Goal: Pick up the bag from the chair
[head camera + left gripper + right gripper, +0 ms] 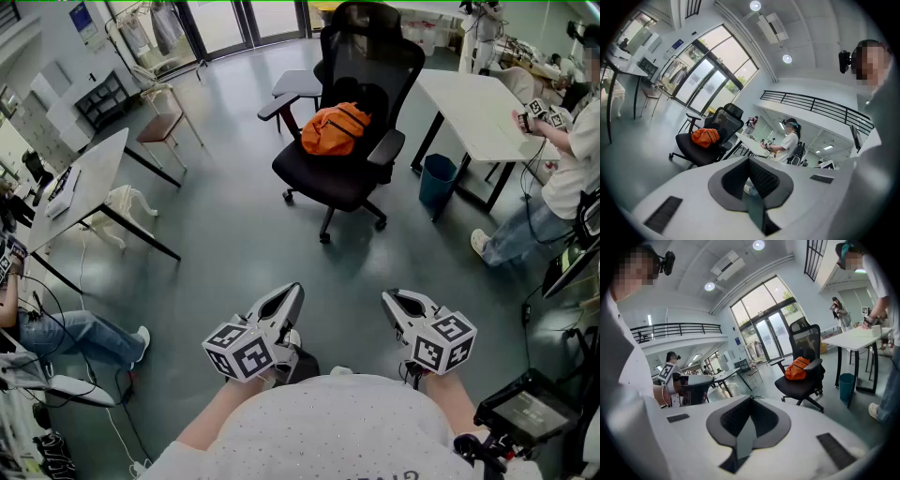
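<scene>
Bag lies on the chair seat against its backrest, well apart from the left gripper and right gripper. Both hang at waist level, fingers pressed together and empty, likely because no approach has begun.

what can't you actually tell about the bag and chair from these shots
Orange bag straps or handles: too small and far off in all three views.
Bag's rear side: in the head view it faces the backrest of the chair, and the bag's own bulk hides it.
Chair base: in the head view the seat partly covers it.
Blue bin contents: too small to see in the head view.
</scene>
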A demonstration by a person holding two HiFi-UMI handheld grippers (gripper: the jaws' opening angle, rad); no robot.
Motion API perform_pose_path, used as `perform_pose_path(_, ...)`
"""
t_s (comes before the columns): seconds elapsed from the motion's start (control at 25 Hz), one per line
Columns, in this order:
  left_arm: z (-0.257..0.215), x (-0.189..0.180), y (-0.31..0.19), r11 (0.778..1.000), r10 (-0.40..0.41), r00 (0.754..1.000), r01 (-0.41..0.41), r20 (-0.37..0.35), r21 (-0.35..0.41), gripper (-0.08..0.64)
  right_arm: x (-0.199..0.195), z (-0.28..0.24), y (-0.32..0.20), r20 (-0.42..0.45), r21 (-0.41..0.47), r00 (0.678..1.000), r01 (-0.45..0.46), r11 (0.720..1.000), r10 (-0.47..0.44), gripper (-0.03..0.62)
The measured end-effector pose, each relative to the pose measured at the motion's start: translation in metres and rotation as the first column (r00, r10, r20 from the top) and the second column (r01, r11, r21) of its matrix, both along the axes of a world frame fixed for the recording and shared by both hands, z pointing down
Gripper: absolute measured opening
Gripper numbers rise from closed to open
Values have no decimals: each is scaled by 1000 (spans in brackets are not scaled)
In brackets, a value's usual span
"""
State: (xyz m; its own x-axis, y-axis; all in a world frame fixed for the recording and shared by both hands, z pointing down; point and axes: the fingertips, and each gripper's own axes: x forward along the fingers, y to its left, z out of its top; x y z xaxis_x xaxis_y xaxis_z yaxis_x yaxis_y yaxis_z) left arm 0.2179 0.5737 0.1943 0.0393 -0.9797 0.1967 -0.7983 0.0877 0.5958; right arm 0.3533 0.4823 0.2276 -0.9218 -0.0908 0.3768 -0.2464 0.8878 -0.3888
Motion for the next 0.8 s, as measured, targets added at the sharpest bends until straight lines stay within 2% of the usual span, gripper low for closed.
perform_pose_path(0.36, -3, -8, 4, 1000, -18, 1000, 18, 8, -5, 2, -5, 0, 3, -11, -3, 1000, 8, 1000, -8, 2)
perform_pose_path(0.48, -2, -13, 4, 1000, -25, 999, 25, 38, -2, 2, -8, 7, -4, -27, -18, 1000, -13, 1000, 12, 2)
perform_pose_path(0.6, 3, -28, 2, 998, -59, 997, 58, 52, 24, 1, -17, 21, -13, -23, -75, 999, -32, 997, 30, 2)
perform_pose_path(0.8, 9, -55, -11, 997, -41, 998, 39, 41, 69, 0, -51, 13, -20, 116, -236, 993, 3, 972, 26, 3)
